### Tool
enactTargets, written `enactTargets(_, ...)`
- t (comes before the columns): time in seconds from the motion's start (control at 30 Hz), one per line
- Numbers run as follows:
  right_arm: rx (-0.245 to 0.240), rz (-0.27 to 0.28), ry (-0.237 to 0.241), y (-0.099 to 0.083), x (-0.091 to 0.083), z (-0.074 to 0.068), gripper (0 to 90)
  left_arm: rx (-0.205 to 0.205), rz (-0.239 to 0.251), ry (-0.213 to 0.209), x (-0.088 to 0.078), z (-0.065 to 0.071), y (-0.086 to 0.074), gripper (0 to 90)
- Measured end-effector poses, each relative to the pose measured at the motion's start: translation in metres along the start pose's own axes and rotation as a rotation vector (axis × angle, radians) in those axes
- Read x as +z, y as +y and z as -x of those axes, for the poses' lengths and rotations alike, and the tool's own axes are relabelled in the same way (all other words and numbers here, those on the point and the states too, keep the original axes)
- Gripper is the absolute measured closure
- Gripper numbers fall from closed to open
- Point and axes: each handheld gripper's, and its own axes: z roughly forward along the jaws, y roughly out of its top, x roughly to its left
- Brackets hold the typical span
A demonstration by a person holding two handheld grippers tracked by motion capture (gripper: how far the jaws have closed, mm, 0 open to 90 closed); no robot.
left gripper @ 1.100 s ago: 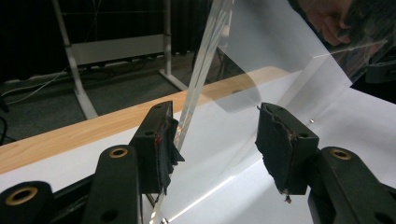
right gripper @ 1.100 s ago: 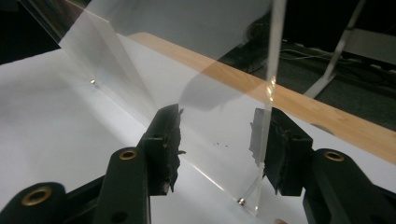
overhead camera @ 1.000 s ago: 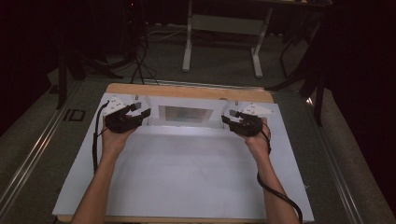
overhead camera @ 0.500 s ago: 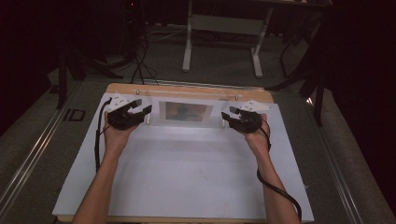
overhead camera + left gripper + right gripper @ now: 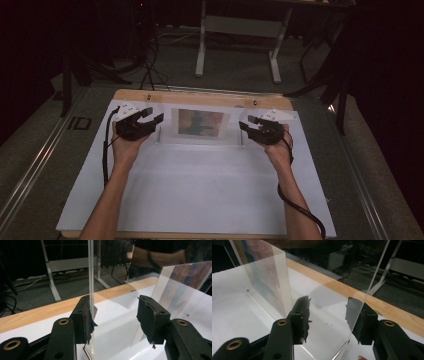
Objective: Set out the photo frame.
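Note:
A clear acrylic picture stand [image 5: 201, 122] holding a colourful print stands at the far middle of the white board [image 5: 200, 190]. My left gripper [image 5: 152, 116] is at its left end and my right gripper [image 5: 247, 122] at its right end. In the left gripper view the jaws [image 5: 115, 312] stand wide apart, a clear side sheet [image 5: 91, 270] rises just beside the left pad, and the print panel [image 5: 182, 282] is to the right. In the right gripper view the jaws [image 5: 328, 315] are open too; a clear sheet's edge [image 5: 374, 277] runs close by the right pad, with the print panel [image 5: 262, 272] at left.
The white board lies on a wooden table [image 5: 200, 95] whose far edge runs right behind the stand. Beyond it are a grey floor, a white desk frame [image 5: 240, 45] and loose cables [image 5: 147, 75]. Each gripper's cable trails down along the forearm.
Both hands stay almost in place beside the stand. The glare on the print has faded, so its colours show more.

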Motion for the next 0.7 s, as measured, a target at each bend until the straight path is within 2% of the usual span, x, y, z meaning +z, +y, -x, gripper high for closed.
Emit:
enactTargets(0.27,0.04,0.005,0.006,-0.005,-0.01,-0.001,50.9,-0.038,-0.002,0.0,-0.004,0.012,-0.002,47.6)
enactTargets(0.47,0.073,-0.015,0.02,-0.007,-0.017,-0.003,51.0,-0.065,0.003,-0.004,-0.009,0.017,-0.002,47.9)
enactTargets(0.57,0.088,-0.023,0.027,-0.009,-0.019,-0.004,51.0,-0.067,-0.005,-0.001,-0.012,0.02,-0.001,48.0)
enactTargets(0.7,0.088,-0.03,0.03,-0.01,-0.022,-0.007,50.9,-0.078,-0.016,-0.001,-0.016,0.023,-0.003,47.9)
